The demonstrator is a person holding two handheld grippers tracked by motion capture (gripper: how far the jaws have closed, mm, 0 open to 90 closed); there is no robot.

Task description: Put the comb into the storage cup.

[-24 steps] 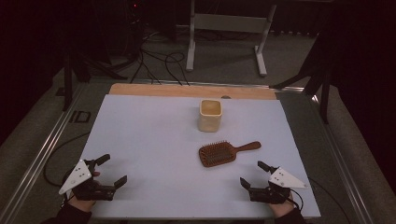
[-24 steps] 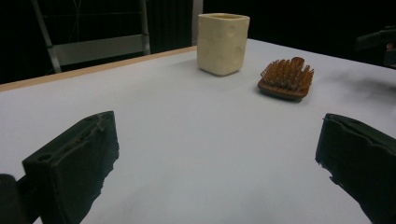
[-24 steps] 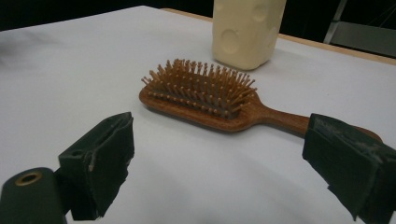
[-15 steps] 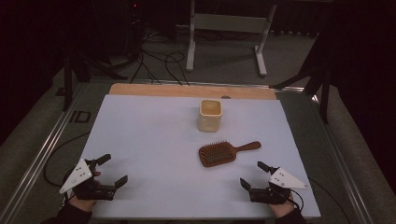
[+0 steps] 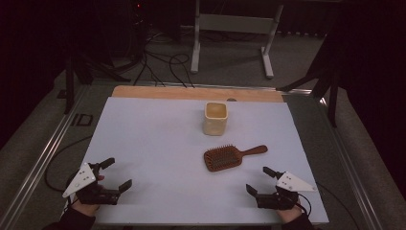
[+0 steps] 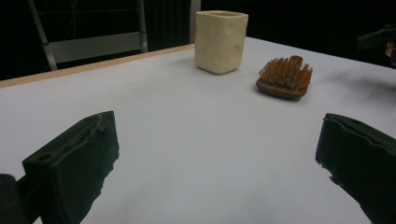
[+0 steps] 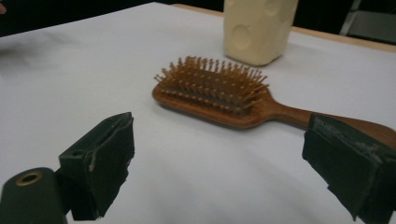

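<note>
Two grippers rest at the tabletop's (image 5: pixel 143 139) near edge, both spread wide and empty: the left gripper (image 5: pixel 111 175) at the near left corner, the right gripper (image 5: pixel 258 181) nearer the wooden hairbrush (image 5: pixel 222 158), which lies just beyond it, bristles up, handle pointing right and slightly far. Farther still stands a cream cup (image 5: pixel 215 118).

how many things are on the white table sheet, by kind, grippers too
Cream square cup with dimpled sides: 1
Brown wooden paddle hairbrush, bristles up: 1
Black two-jaw grippers, both open: 2 (left gripper, right gripper)
Total: 4
</note>
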